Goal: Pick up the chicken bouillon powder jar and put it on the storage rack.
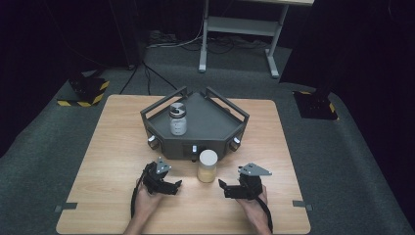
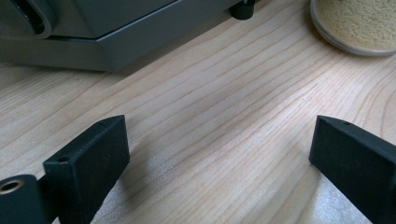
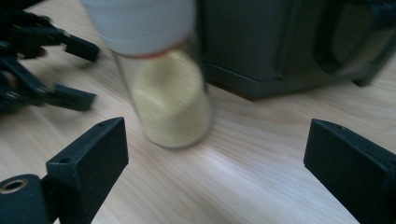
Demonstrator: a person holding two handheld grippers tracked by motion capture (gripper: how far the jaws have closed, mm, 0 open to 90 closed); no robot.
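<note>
Jaws on your left gripper (image 1: pixel 177 185) are standing spread with nothing between them, low in the left half of the high view, with bare wooden table (image 1: pixel 112 147) beneath. Judging from the layout, you are getting ready to pick up the white-capped jar (image 1: pixel 207 166) sitting at the centre of the frame, just in front of the grey tray (image 1: pixel 215 125). If so, keep both grippers low and bring one in level, so the pads meet the glass body below the cap instead of nudging the top and tipping it.

Moving right, that jar is holding a pale yellow granular fill, reaching most of the way up. In the right gripper view it is looking blurred at upper centre, so approach slowly. Above it in the high view, a second jar (image 1: pixel 177 119) with a dark lid is standing upright inside the tray; its contents are too small to tell.

Your right gripper (image 1: pixel 222 188), at lower right of centre, is also gaping wide and carrying nothing, pointing toward the jar.
</note>
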